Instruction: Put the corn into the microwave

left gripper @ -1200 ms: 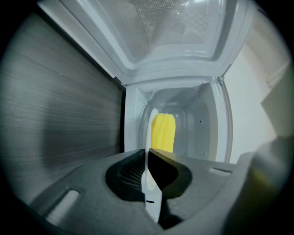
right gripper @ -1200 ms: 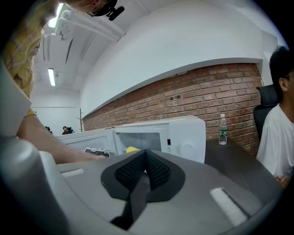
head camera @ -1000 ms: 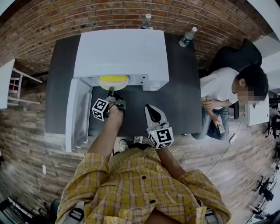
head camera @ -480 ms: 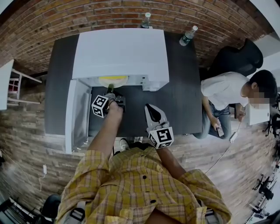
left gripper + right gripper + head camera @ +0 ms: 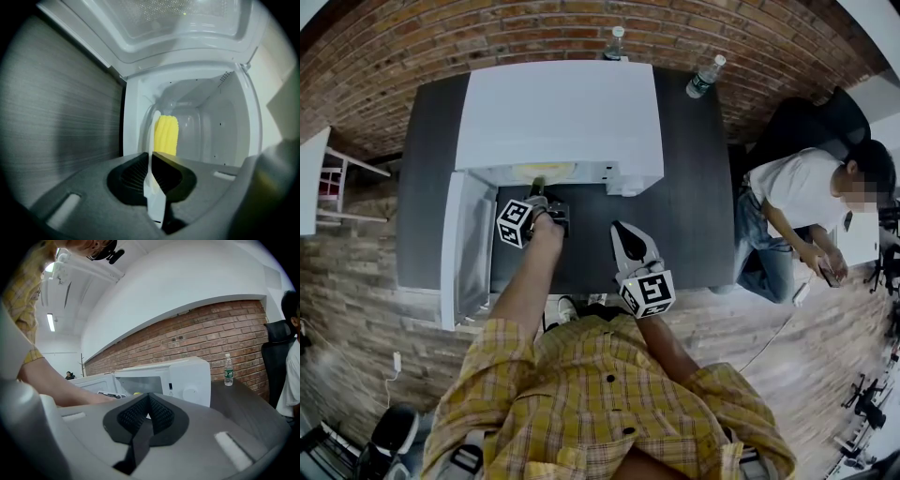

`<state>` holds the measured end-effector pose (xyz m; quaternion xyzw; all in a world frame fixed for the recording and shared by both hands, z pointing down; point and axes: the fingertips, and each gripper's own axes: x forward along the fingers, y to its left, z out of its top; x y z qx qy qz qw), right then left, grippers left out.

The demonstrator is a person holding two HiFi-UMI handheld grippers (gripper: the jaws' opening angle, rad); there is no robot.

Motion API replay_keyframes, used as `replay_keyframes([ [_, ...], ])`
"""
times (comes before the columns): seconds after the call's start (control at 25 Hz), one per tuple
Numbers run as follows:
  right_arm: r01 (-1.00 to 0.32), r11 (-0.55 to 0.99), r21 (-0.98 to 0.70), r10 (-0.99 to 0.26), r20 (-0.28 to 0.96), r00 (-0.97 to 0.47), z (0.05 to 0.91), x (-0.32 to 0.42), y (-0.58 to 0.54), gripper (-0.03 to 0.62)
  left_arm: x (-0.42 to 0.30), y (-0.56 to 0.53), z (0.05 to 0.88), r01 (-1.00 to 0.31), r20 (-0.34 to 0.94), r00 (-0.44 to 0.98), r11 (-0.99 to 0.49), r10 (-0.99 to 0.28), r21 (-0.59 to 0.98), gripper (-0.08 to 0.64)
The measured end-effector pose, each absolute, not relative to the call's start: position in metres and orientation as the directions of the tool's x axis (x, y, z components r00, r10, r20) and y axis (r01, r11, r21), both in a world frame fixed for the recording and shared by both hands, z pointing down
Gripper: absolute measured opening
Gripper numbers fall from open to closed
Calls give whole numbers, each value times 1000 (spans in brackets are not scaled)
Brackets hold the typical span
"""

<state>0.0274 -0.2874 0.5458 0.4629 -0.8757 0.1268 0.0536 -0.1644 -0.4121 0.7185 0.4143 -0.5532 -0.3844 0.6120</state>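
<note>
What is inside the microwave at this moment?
A yellow corn cob lies on a white plate, seen edge-on, in the open microwave. The plate's surface under the corn cob is covered, as is anything behind it.

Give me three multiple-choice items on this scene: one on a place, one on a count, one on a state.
1. Where is the corn? A. inside the microwave B. on the table beside it C. on top of it
2. How many water bottles show in the head view? A. none B. one C. two
3. The microwave's door is: A. shut B. swung open C. taken off
Answers: 1 A, the left gripper view shows it on a plate between the cavity walls; 2 C, one behind the microwave, one toward the right; 3 B, it stands out at the microwave's left.
</note>
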Motion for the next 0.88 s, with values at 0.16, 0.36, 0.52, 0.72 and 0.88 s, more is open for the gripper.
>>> replay_keyframes([
  [0.16,-822,542,-176,-794,213,-569,546,26,-287,3,-164,-413,717,-17,393,100,393,-914,919,25],
  [0.36,-820,544,-177,-793,211,-571,544,25,-286,3,-163,-413,717,-18,407,117,408,-906,913,28],
  [0.52,-821,544,-174,-794,209,-571,543,25,-283,3,-165,-411,715,3,409,108,411,-906,912,81],
  [0.72,-819,546,-174,-794,205,-573,542,23,-279,3,-165,-403,718,31,409,111,414,-906,910,126],
  [0.88,-816,551,-177,-791,201,-578,540,20,-274,3,-164,-397,714,46,402,119,409,-908,911,129],
])
